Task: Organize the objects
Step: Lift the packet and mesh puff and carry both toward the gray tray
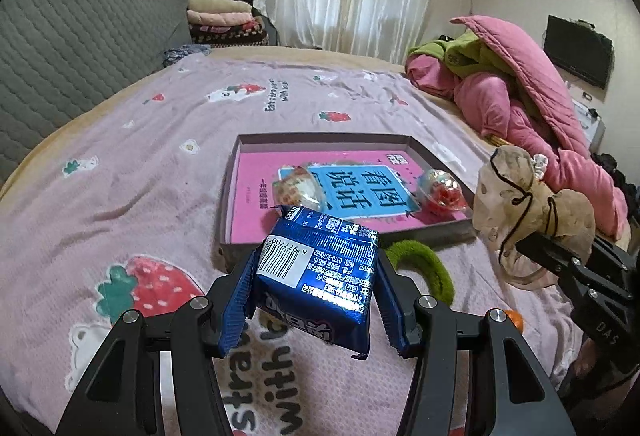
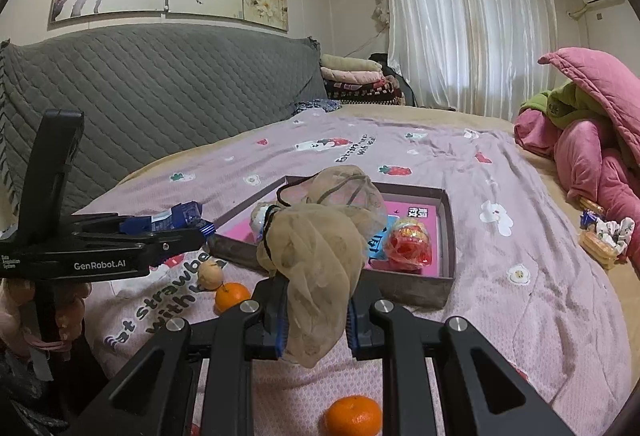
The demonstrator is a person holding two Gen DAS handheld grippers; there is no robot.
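Observation:
My left gripper (image 1: 316, 292) is shut on a blue foil snack packet (image 1: 320, 272) with a barcode, held above the bedspread just short of a shallow grey box (image 1: 320, 137). A pink book (image 1: 256, 176) lines the box, and on it lie a clear-wrapped snack (image 1: 298, 188) and a clear ball with red filling (image 1: 442, 194). My right gripper (image 2: 316, 328) is shut on a beige mesh pouch (image 2: 320, 248) with black drawstrings, hanging near the box's (image 2: 448, 236) near corner. In the right wrist view the left gripper (image 2: 200, 226) and its packet (image 2: 176, 216) are at left.
A green fuzzy ring (image 1: 424, 264) lies by the box. Two oranges (image 2: 233, 296) (image 2: 353, 416) and a pale round fruit (image 2: 211, 273) rest on the pink strawberry bedspread (image 2: 500, 316). Pink and green quilts (image 2: 592, 140) pile at right, with wrapped snacks (image 2: 604, 236) beside them. A grey headboard (image 2: 160, 96) stands behind.

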